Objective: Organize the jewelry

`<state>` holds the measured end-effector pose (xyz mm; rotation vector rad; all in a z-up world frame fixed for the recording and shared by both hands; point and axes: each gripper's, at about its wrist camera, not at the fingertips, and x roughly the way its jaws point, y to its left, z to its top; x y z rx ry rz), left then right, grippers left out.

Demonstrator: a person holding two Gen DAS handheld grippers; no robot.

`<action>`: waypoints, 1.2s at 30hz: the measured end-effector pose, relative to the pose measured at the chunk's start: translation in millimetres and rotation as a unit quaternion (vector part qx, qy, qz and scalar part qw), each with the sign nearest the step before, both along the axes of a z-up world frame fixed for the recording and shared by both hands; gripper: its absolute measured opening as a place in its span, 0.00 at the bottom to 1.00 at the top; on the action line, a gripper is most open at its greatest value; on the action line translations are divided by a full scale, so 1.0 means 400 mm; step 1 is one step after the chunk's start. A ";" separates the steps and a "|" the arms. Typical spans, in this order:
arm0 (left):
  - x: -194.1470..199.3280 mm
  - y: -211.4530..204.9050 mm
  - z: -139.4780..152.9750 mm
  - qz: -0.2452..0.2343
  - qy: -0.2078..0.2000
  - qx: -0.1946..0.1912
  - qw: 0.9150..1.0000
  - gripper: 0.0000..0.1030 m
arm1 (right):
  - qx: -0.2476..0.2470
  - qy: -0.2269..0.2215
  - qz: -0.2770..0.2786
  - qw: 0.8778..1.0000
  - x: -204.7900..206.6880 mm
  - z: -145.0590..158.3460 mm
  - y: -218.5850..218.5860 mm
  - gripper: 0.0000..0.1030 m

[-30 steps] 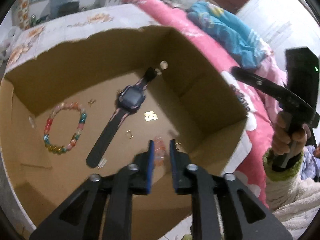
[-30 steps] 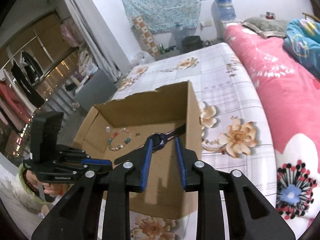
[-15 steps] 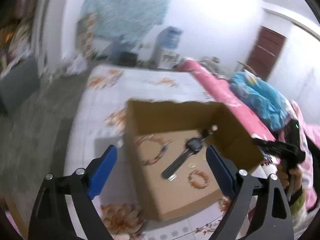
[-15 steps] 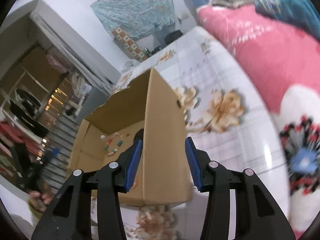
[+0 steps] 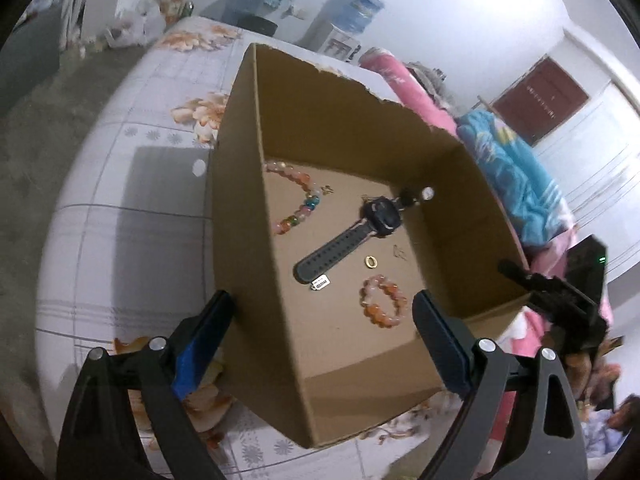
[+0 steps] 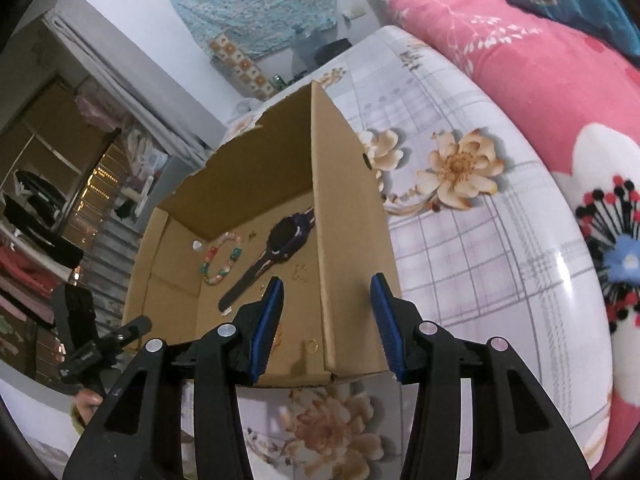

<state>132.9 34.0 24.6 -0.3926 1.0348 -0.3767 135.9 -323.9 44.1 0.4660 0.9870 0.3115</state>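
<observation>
the watch (image 5: pixel 352 236), two bead bracelets (image 5: pixel 382 295) and a ring (image 5: pixel 371 262) already lie in the cardboard box (image 5: pixel 248 264) on the bed. both grippers hold nothing: the left gripper (image 5: pixel 322 328) gapes wide and the right gripper (image 6: pixel 326 320) is half open, each straddling a box wall without pressing it. no loose jewelry shows outside, so little seems left.

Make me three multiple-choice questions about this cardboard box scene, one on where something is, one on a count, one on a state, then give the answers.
1. Where does the watch lie?
A. on the bedsheet
B. inside the cardboard box
C. in a gripper

2. How many beaded bracelets are in the box?
A. one
B. two
C. four

3. How is the left gripper?
A. open, holding nothing
B. shut on the watch
C. shut on a bracelet

Answers:
1 B, the watch rests on the box floor.
2 B, a multicoloured bracelet and an orange bracelet.
3 A, its fingers stand wide apart around the box corner.
</observation>
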 end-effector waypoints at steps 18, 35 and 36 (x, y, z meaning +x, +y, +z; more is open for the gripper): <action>-0.091 -0.056 0.004 -0.034 0.000 0.003 0.999 0.86 | -0.002 -0.003 -0.045 0.999 -0.136 0.004 -0.056 0.43; -0.296 -0.053 0.156 0.048 -0.175 0.146 0.973 0.95 | -0.141 -0.115 -0.112 0.977 -0.344 0.111 -0.018 0.85; -0.310 -0.059 0.165 0.053 -0.179 0.148 0.971 0.95 | -0.152 -0.121 -0.111 0.975 -0.363 0.118 -0.005 0.89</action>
